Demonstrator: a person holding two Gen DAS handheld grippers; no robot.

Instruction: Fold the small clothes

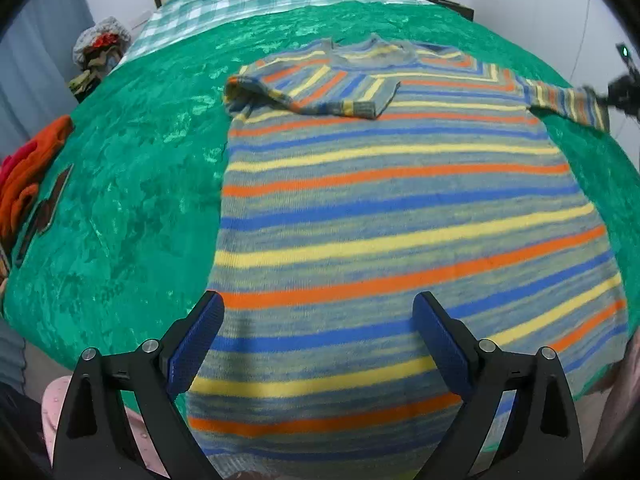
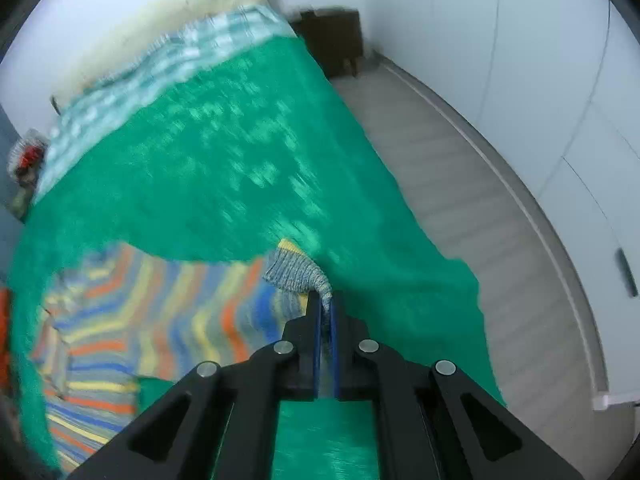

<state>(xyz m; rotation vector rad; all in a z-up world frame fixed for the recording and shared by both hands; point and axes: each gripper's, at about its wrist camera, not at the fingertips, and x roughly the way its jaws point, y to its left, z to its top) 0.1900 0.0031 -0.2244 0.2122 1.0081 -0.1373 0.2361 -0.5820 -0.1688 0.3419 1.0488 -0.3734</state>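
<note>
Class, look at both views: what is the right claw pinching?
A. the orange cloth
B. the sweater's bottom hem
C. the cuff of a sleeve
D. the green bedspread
C: the right claw is shut on the cuff of the striped sweater's sleeve.

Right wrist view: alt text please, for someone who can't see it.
The right gripper is shut on the cuff of a striped sweater's sleeve, over a green blanket on a bed. The frame is motion-blurred; grey floor and white cabinets lie to the right.

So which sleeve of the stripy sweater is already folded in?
The left sleeve: it lies across the sweater's chest. The other sleeve sticks out, pinched by the right gripper.
</note>
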